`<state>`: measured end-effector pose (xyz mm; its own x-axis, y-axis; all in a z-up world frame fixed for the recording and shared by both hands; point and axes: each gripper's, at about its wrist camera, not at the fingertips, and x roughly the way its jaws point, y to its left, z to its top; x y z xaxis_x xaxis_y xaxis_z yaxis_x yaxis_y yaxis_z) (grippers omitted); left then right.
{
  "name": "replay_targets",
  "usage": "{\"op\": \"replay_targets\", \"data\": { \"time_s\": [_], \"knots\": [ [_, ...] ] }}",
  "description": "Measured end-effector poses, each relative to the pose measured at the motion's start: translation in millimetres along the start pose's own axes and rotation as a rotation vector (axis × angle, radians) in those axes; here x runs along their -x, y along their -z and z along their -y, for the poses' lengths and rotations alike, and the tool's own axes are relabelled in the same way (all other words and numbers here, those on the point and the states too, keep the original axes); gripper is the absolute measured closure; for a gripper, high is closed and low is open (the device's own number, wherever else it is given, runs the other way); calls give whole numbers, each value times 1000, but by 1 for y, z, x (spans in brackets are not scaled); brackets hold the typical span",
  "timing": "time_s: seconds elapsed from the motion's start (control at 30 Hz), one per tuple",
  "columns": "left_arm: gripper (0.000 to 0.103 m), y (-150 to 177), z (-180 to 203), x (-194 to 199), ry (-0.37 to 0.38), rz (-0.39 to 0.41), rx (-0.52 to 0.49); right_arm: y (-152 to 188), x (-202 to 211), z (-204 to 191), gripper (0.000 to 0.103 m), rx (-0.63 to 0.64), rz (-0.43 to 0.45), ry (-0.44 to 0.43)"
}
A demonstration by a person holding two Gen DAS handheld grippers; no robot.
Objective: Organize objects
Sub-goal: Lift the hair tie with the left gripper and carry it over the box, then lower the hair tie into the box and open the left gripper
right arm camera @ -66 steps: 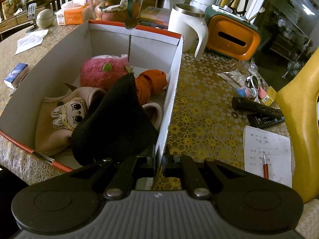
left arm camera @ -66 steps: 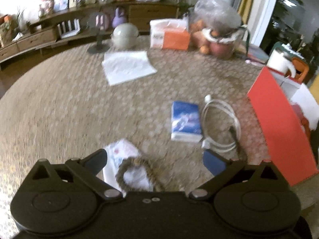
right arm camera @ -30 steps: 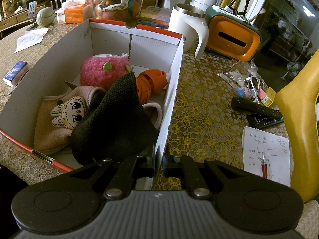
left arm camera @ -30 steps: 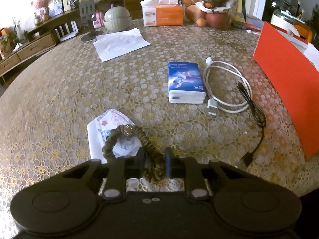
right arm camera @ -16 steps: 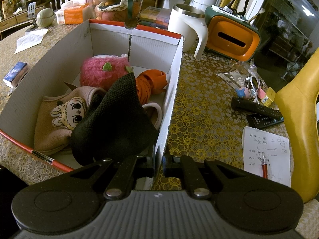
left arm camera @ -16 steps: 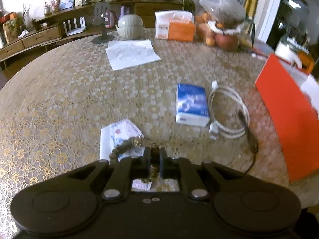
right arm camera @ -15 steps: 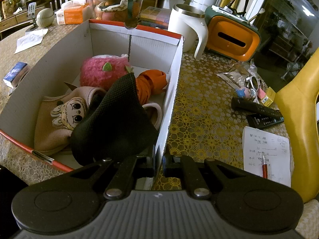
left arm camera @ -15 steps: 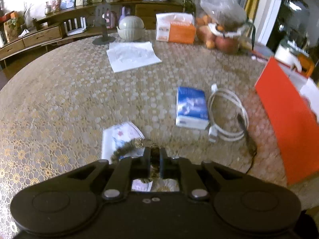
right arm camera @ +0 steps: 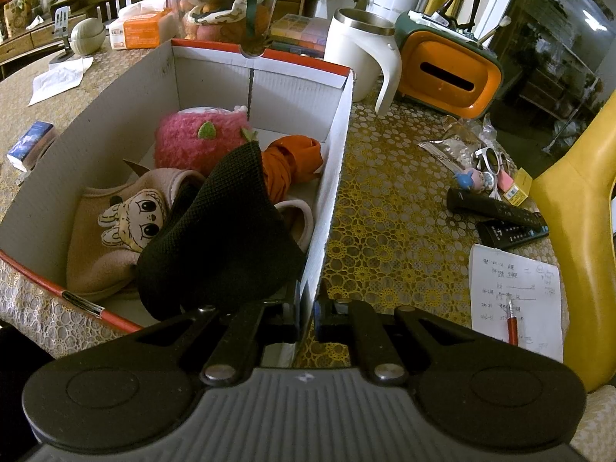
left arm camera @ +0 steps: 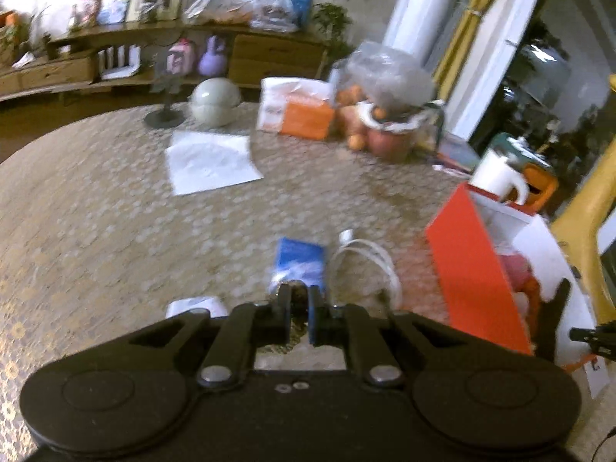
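Note:
My left gripper is shut on a brown scrunchie and holds it above the table; only a small part of it shows between the fingers. Beneath it lie a blue tissue pack, a coiled white cable and a small white patterned packet. The red-sided box stands to the right. My right gripper is shut on the near end of the box's right wall. Inside are a pink plush, beige slippers, a black mesh item and an orange cloth.
A white sheet, an orange tissue box and a bag of fruit sit at the table's far side. Right of the box are a white mug, an orange holder, remotes, a note with a pen and a yellow chair.
My left gripper closed on the scrunchie, lifted it off the white packet and rose, and its view swung toward the red box. The right gripper and the box stayed still.

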<state>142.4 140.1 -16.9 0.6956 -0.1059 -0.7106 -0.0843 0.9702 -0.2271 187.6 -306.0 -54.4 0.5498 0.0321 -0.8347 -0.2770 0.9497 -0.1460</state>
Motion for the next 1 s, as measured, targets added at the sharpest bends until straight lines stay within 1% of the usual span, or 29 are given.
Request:
{"op": "replay_targets", "data": {
  "time_s": [0.2,0.6,0.73,0.87,1.0],
  "knots": [
    [98,-11,40,-6,70,2,-72,0,0,0,97,-1,-1,0],
    [98,-40,131,-10,212,48,-209,-3,1,-1,97,-5,3,-12],
    [98,-43,163,-12,251,53,-260,-2,1,0,97,-10,7,-18],
    [98,-43,188,-17,287,44,-290,-2,0,0,97,-12,7,-24],
    [98,-37,210,-25,297,27,-335,-1,1,0,97,-16,8,-26]
  ]
}}
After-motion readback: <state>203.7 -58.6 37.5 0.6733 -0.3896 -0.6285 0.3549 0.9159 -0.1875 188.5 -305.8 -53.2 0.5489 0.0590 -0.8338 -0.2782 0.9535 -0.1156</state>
